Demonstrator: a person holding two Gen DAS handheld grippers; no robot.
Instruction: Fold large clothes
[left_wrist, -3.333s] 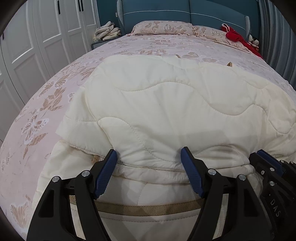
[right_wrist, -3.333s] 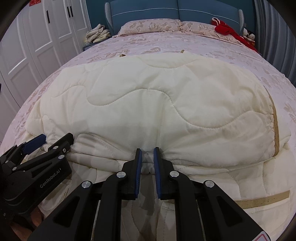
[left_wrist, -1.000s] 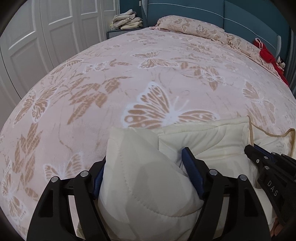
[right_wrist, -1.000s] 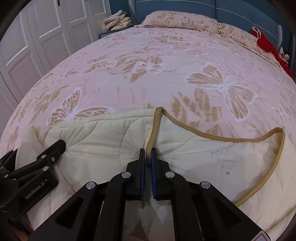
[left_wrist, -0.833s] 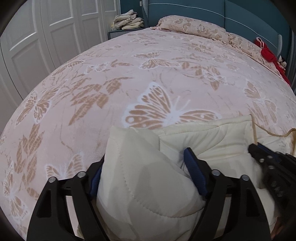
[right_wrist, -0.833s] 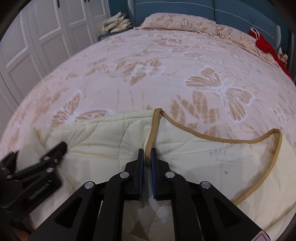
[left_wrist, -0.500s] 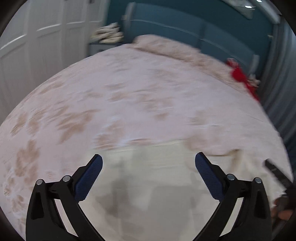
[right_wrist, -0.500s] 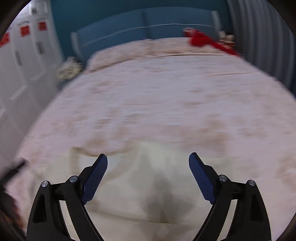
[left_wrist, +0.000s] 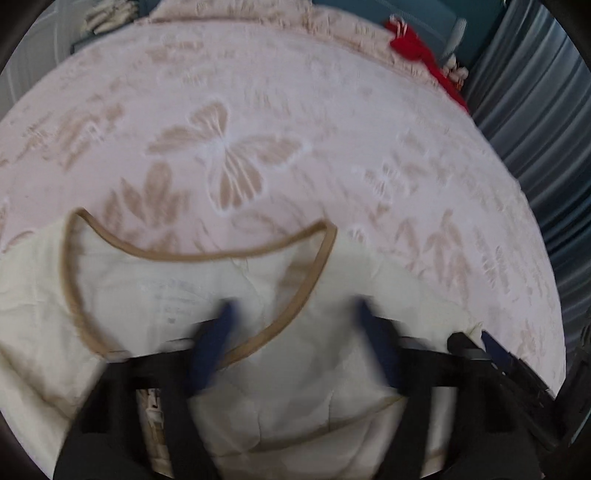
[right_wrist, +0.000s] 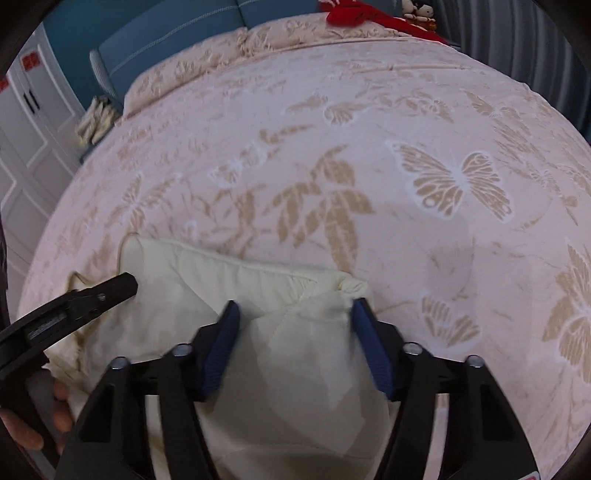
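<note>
Under both tongs, at the near edge of the bed (right_wrist: 424, 258), lies the cream quilted jacket (left_wrist: 295, 387), folded into a thick bundle with its tan-trimmed neckline (left_wrist: 192, 254) turned up and pointing toward the far end of the bed.

In the left wrist view the left tongs (left_wrist: 295, 325) are blurred by motion, yet the two blue tips stand well apart, one at each side of the collar's right end, with nothing pinched between them; they look open. The right tongs (right_wrist: 295, 321) are sharp and plainly spread wide, their tips straddling a puckered corner of the bundle (right_wrist: 343, 291) without closing on it.

With both sets spread and sitting low over the cloth, the bundle seems to rest on the bed by its own weight, and the tongs look placed to press or take a fresh hold, the right on the loose corner, the left near the collar. That corner sits bunched, probably because padded fabric springs back; it would need tucking for a tidy fold. A red garment (right_wrist: 354, 14) lies far beyond the tips, by the pillows.
</note>
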